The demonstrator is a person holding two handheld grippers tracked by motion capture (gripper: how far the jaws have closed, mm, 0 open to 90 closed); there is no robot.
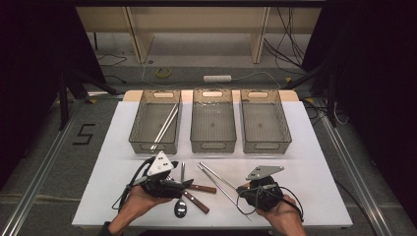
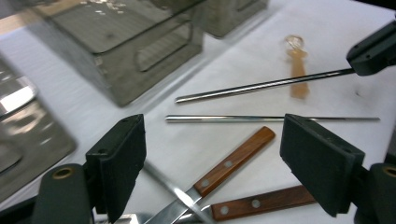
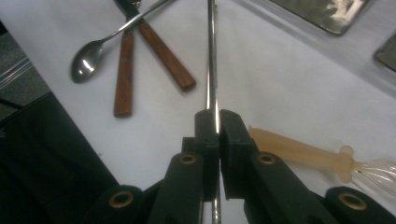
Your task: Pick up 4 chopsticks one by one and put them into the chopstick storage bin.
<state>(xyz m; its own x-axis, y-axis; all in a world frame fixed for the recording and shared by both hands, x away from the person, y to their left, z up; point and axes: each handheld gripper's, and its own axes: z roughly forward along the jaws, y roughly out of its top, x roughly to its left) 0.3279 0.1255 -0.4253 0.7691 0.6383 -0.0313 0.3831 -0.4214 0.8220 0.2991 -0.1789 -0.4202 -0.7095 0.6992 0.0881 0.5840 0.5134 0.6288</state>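
Right tool (image 3: 215,122) is clenched near one end of a metal chopstick (image 3: 212,56) that stretches ahead over the surface (image 3: 280,84); so far off-centre, it may pivot or slip. Left tool (image 2: 215,163) gapes over wooden-handled knives (image 2: 233,161).

1. Your high view looks forward and down over the whole white table (image 1: 123,147).
2. Your left gripper view sits low and close, facing the wooden-handled knives (image 2: 233,161).
3. Your right gripper view, equally close, shares those knives (image 3: 123,74).
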